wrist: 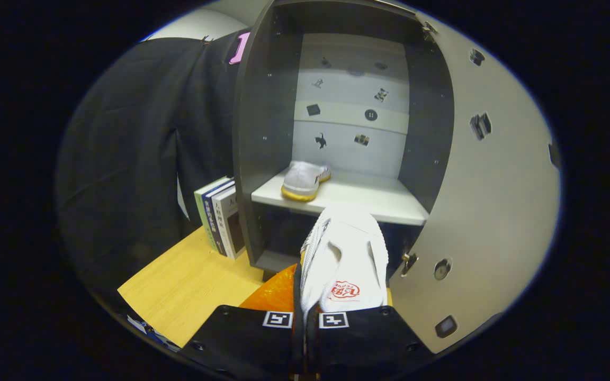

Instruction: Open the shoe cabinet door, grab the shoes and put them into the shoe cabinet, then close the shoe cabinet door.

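Canvas shoe (344, 259), soft and light, is pinched at its heel collar by the hand-held gripper (305, 317) before the open shoe cabinet (268, 132).

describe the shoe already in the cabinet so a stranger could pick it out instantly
The dark shoe cabinet stands open, its pale door swung right. On its white shelf, at the left end, sits the stored shoe: white with a yellow sole edge. The other white shoe is nearer, clamped in the gripper, and bears a red mark.
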Tool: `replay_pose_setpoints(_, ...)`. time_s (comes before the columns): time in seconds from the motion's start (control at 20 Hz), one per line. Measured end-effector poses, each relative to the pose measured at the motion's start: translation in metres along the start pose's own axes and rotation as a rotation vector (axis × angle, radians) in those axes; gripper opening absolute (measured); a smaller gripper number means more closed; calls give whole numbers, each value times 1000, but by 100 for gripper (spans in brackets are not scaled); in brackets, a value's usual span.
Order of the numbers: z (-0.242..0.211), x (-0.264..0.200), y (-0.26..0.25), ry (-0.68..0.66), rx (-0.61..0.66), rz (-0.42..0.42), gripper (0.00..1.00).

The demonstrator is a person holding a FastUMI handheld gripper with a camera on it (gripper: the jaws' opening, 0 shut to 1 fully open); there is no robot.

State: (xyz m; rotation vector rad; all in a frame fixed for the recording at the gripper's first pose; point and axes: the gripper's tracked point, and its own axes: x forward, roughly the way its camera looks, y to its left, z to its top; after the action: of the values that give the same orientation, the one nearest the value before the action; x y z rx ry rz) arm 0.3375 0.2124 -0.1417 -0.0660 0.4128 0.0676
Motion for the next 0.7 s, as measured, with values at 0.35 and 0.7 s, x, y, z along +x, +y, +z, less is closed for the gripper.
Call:
replay_pose_setpoints(0.35,119,35,-42,-173,30,-68,4)
replay_pose_setpoints(0.7,179,95,-85,-171,75,-110,4)
